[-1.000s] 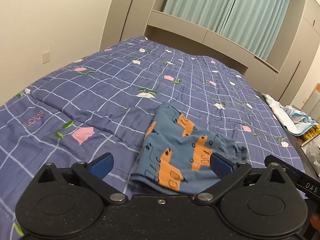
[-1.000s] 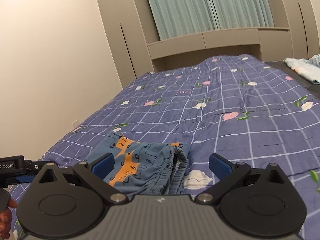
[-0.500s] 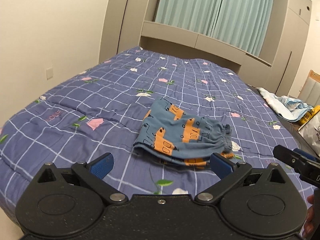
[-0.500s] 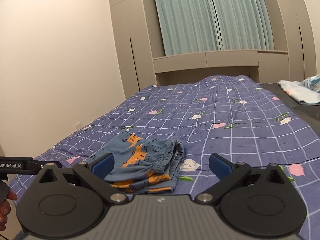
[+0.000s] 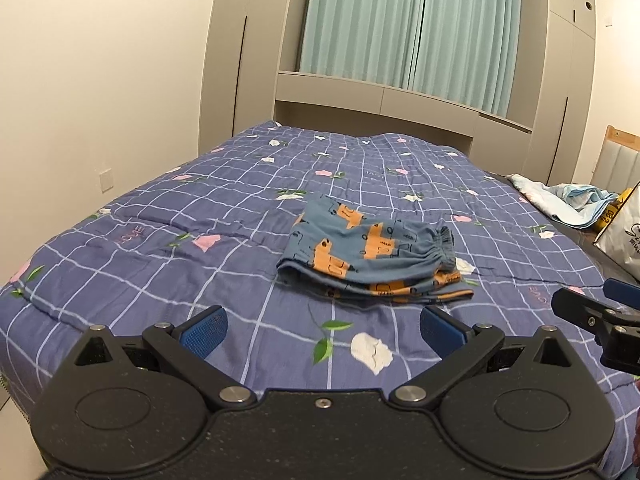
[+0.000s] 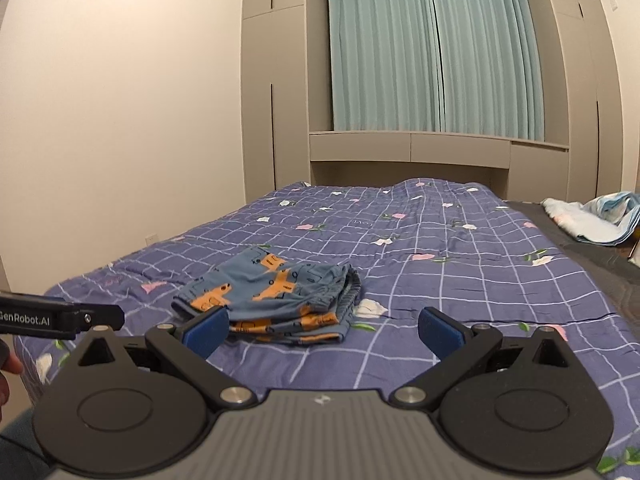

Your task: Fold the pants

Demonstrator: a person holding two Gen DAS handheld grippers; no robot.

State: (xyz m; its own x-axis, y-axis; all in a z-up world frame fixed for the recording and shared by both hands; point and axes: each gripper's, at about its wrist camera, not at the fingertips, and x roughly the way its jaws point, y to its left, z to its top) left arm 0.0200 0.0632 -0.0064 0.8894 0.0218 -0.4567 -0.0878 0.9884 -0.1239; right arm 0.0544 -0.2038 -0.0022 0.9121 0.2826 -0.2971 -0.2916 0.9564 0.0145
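The folded pants (image 5: 370,254), blue with orange vehicle prints, are lying as a compact stack on the bed (image 5: 160,240), on its purple-blue checked quilt (image 5: 240,184) strewn with pink and white flowers. The gathered elastic waistband is facing the right side of the bundle, and the layered edges are showing along its near side.

The left gripper (image 5: 323,326) is hovering above the near end of the bed, its jaws spread wide with nothing between them; its blue pads (image 5: 204,330) are sitting well short of the pants. The right gripper (image 6: 323,326) is likewise being held with its jaws spread and empty, and in the right wrist view its left pad is overlapping the near corner of the pants in the picture, though whether it is touching the cloth cannot be told. In the left wrist view, part of the right gripper is showing at the right edge (image 5: 592,320); in the right wrist view, the left gripper's black arm (image 6: 60,316) is reaching in from the left edge.

Beyond the bed, pale teal curtains (image 6: 432,52) are hanging above a beige built-in shelf, with tall cupboards (image 6: 272,80) at either side. A crumpled light blue blanket (image 5: 568,202) is lying off the bed's right side, with a white bag (image 5: 624,236) next to it.
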